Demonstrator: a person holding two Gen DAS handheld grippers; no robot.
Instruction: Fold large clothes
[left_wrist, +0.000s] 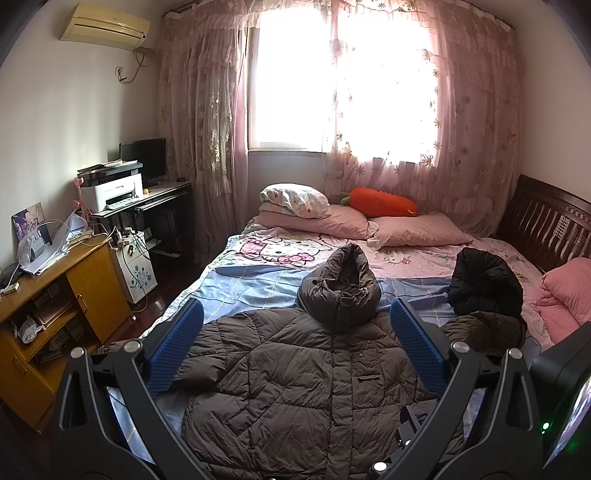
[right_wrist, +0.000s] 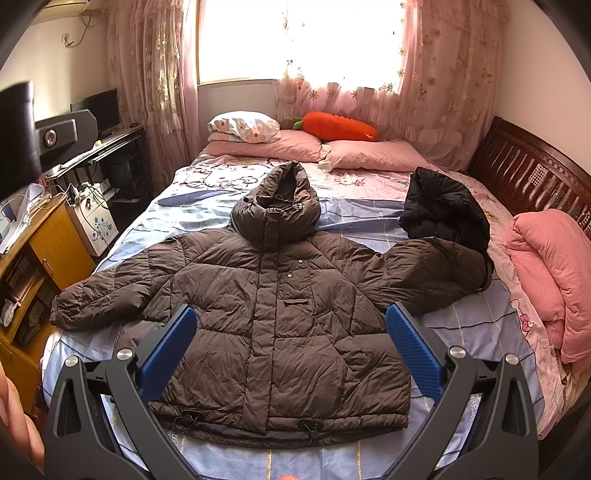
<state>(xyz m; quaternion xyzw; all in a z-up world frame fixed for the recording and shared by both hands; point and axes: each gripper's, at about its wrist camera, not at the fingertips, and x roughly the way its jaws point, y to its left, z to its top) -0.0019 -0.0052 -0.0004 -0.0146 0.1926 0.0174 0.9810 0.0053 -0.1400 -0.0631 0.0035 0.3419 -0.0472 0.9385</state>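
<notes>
While the big brown coat (right_wrist: 273, 306) lies flat on the bed (right_wrist: 461, 325) with its front up and its sleeves out to the sides, both tools hang above it and touch nothing. The left tool (left_wrist: 295, 343) has its blue fingers spread wide over the coat's chest, and the right tool (right_wrist: 288, 350) is spread wide over the coat's lower half. A black coat (right_wrist: 443, 210) sits bunched up just beside the brown coat's sleeve end.

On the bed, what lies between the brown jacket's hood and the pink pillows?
Nothing lies there: only bare cartoon-print bedsheet separates the brown jacket hood from the pink pillows, seen most clearly in the right wrist view.
</notes>
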